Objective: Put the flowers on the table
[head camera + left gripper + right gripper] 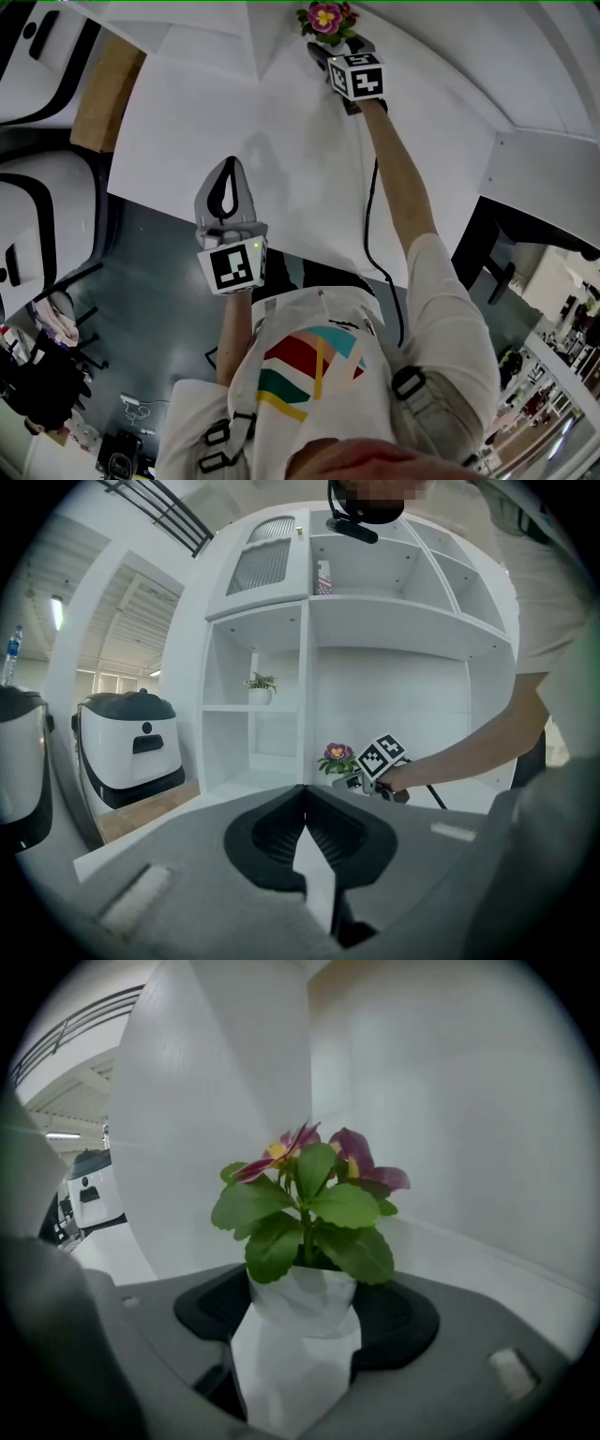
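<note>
A small plant with pink flowers [325, 17] and green leaves [309, 1213] grows in a white faceted pot [302, 1302]. My right gripper [334, 42] reaches to the far side of the white table [281, 159] and is shut on the pot, whose sides fill the gap between the two pads. The left gripper view shows the plant [337, 756] in front of the white shelf unit, with the right gripper [361, 780] behind it. My left gripper [228, 169] hovers over the table's near part, shut, with nothing in it; its tips [303, 797] meet.
A white shelf unit [309, 611] stands behind the table, with another small potted plant [261, 687] on a shelf. White machines [37, 56] and a wooden block [103, 94] stand to the left. A black cable [370, 225] runs along the right arm.
</note>
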The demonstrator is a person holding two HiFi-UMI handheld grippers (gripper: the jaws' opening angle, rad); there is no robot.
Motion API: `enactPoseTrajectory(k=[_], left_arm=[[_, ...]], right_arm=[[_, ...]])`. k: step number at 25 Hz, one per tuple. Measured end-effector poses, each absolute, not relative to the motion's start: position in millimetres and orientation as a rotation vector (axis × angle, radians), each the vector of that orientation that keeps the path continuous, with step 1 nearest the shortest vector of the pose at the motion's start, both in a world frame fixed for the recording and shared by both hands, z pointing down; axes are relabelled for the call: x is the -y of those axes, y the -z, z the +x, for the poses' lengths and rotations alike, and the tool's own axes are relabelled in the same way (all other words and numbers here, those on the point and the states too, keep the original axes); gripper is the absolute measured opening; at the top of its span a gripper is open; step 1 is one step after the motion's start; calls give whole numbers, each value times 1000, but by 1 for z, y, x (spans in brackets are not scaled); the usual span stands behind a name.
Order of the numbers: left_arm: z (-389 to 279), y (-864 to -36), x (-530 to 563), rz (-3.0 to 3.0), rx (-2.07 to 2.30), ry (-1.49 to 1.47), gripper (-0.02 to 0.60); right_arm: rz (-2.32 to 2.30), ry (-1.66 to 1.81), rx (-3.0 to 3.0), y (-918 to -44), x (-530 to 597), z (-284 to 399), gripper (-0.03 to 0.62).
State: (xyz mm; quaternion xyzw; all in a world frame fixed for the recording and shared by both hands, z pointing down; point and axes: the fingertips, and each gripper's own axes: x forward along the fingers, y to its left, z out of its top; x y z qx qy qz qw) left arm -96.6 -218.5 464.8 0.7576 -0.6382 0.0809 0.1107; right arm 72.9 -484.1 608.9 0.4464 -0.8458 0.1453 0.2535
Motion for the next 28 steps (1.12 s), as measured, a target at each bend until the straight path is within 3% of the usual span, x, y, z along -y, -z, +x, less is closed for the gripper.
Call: enactPoseTrajectory(k=[25, 28], left_arm=[[-99, -465, 211, 2231, 1903, -285, 2], [-97, -461, 211, 2231, 1904, -282, 2]], right_arm=[[1163, -305, 2213, -621, 473, 74, 330], [1169, -329, 2226, -617, 472, 75, 363]])
